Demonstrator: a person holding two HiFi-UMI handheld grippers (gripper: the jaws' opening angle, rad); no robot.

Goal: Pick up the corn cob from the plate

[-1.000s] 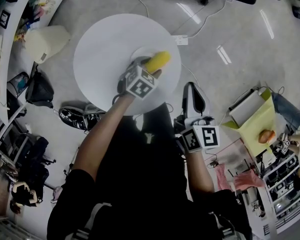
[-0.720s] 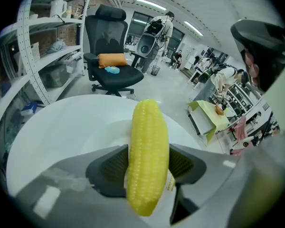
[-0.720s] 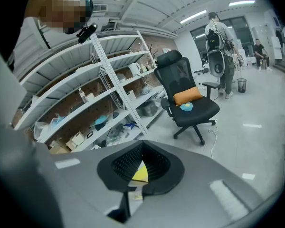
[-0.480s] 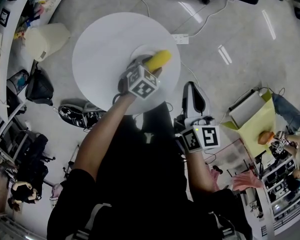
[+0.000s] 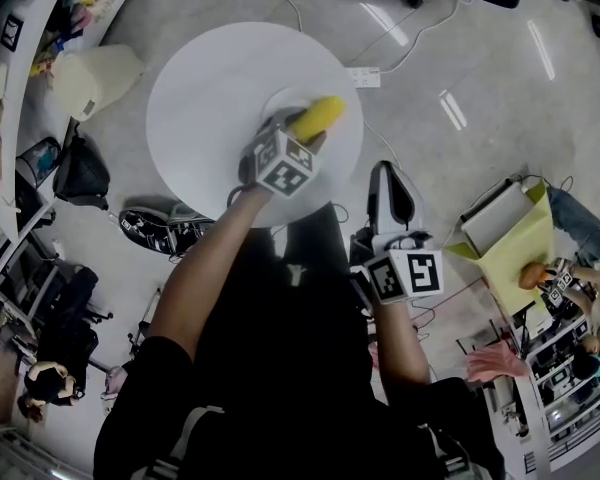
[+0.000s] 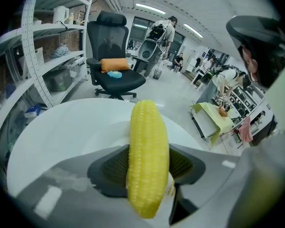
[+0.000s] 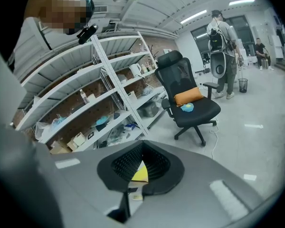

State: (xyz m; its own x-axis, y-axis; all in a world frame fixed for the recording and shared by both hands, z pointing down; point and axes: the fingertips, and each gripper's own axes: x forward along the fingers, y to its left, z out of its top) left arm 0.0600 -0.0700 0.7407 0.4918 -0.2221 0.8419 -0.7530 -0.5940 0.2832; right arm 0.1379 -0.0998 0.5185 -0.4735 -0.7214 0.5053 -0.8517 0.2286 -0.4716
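Note:
A yellow corn cob lies lengthwise between the pads of my left gripper, over a white plate on the round white table. In the left gripper view both pads press on the corn cob, and its far end points out over the plate. I cannot tell whether the cob touches the plate. My right gripper hangs off the table near the person's body, over the floor. In its own view the right gripper is shut, with nothing held.
A black office chair and metal shelves stand beyond the table. On the floor lie a power strip with cables, shoes and a cream bin. A yellow-green table and other people are at the right.
The left gripper and the corn cob stay in the same place over the plate. The right gripper has not moved.

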